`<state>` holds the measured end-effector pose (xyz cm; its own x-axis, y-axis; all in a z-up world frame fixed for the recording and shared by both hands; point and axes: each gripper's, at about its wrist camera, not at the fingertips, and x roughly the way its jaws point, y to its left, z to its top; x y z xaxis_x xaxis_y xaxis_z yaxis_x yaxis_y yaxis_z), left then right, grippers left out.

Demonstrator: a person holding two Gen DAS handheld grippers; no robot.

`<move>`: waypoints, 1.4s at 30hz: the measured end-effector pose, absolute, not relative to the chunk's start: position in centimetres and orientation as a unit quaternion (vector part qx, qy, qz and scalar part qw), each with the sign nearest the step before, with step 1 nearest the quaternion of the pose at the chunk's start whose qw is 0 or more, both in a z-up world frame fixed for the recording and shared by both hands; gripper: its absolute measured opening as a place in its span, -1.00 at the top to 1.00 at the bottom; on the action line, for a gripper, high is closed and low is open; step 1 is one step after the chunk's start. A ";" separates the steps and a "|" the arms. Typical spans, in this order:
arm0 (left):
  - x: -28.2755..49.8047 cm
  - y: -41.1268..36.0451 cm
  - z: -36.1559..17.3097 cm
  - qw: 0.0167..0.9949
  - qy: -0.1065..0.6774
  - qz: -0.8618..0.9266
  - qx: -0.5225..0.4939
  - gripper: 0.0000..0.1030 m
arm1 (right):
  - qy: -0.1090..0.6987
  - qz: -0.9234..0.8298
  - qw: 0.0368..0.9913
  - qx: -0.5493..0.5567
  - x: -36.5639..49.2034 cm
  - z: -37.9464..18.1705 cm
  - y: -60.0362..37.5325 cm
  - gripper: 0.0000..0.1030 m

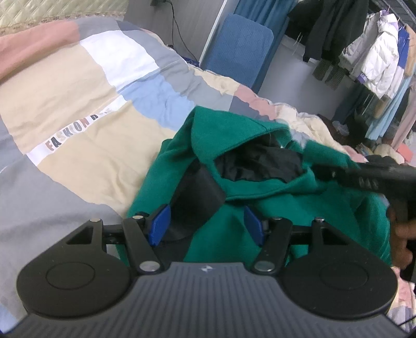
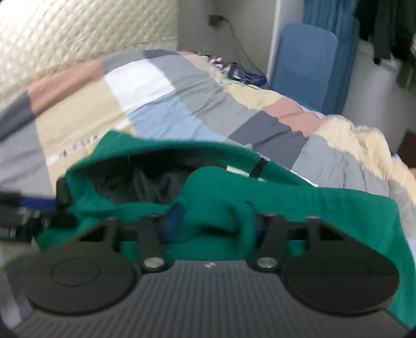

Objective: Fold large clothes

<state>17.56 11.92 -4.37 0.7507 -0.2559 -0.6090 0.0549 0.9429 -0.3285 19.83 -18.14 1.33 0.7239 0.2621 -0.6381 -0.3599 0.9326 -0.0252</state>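
Each hand-held gripper, left (image 1: pixel 208 228) and right (image 2: pixel 210 228), has a dark grey ribbed body, two round black discs, black linkage arms with silver pivot screws, blue finger pads (image 1: pixel 160 225) and a small white logo at centre.

A bed (image 1: pixel 78 109) fills the room's middle, covered by a patchwork quilt (image 1: pixel 145 85) in beige, grey, pink, white and pale blue blocks, with a cream quilted headboard (image 2: pixel 65 33) behind it. A blue padded board (image 1: pixel 241 49) leans upright against the grey wall (image 1: pixel 192 23) beside a dangling black cable (image 1: pixel 179 31). At the right, jackets hang on a clothes rack (image 1: pixel 377 52).
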 end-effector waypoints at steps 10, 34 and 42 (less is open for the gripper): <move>17.2 12.9 -4.0 0.931 0.318 -0.089 -0.158 -0.33 | 0.290 0.100 0.952 -0.019 26.4 4.4 -19.2 0.80; 21.9 15.9 -4.9 0.919 0.306 -0.095 -0.229 -0.38 | 0.298 0.046 0.948 0.102 25.2 0.2 -31.5 -0.56; 23.8 15.2 -6.6 0.911 0.325 -0.096 -0.235 -0.36 | 0.322 -0.093 0.926 0.177 23.2 -2.4 -42.5 -0.57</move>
<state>23.83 15.16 -6.55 0.7707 -0.3283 -0.5461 0.0228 0.8707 -0.4913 23.16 -42.52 -2.42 0.7756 -0.0579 -0.6285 0.2852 0.9205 0.2672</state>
